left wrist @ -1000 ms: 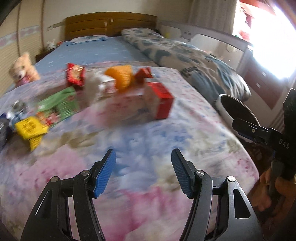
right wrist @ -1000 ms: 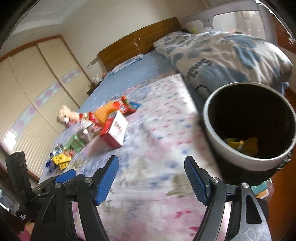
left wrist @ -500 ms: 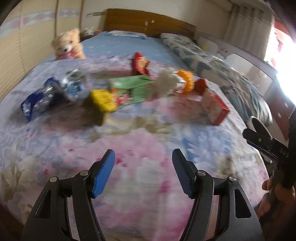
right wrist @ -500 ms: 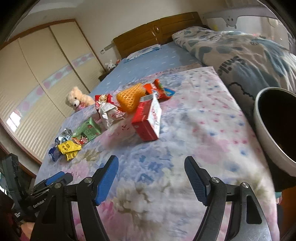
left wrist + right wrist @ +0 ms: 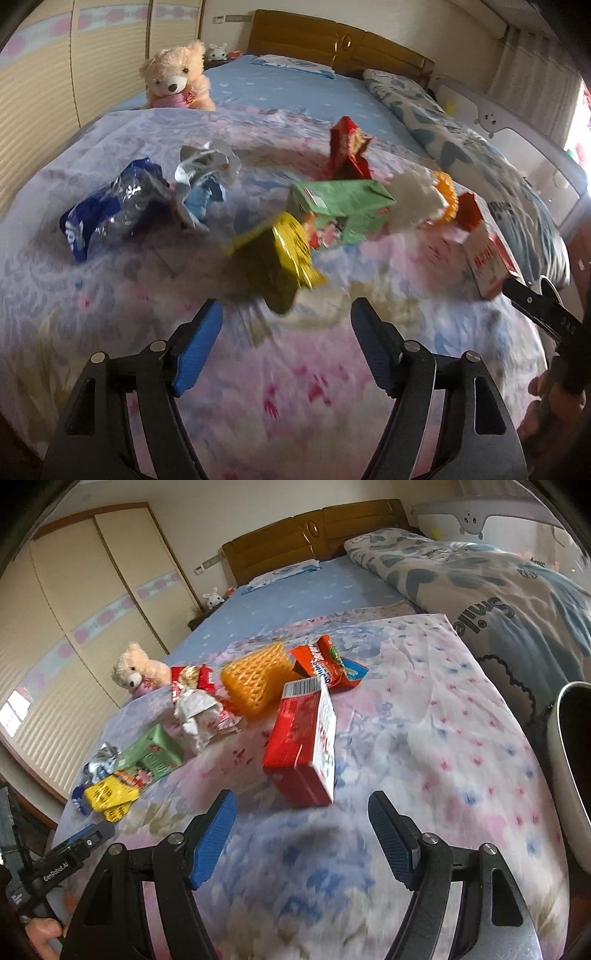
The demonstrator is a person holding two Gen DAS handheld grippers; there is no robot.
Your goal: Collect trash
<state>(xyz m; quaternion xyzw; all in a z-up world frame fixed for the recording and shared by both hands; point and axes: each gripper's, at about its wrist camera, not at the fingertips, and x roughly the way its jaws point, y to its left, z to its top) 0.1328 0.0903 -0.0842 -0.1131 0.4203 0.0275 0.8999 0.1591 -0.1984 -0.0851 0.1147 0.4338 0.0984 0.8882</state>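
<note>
Your left tool [image 5: 286, 343], jaws opening and empty, may snag the floral bedsheet [image 5: 295, 398] under the crinkled yellow foil wrapper [image 5: 291, 254] at twelve o'clock.

Ahead of the tongs stretches a bed [image 5: 424, 709] under a flowered cover, with a wooden headboard [image 5: 314, 535] at the far wall. Left of them stands a cream wardrobe [image 5: 74, 602]; bright daylight enters at the right, by curtains [image 5: 532, 62].
</note>
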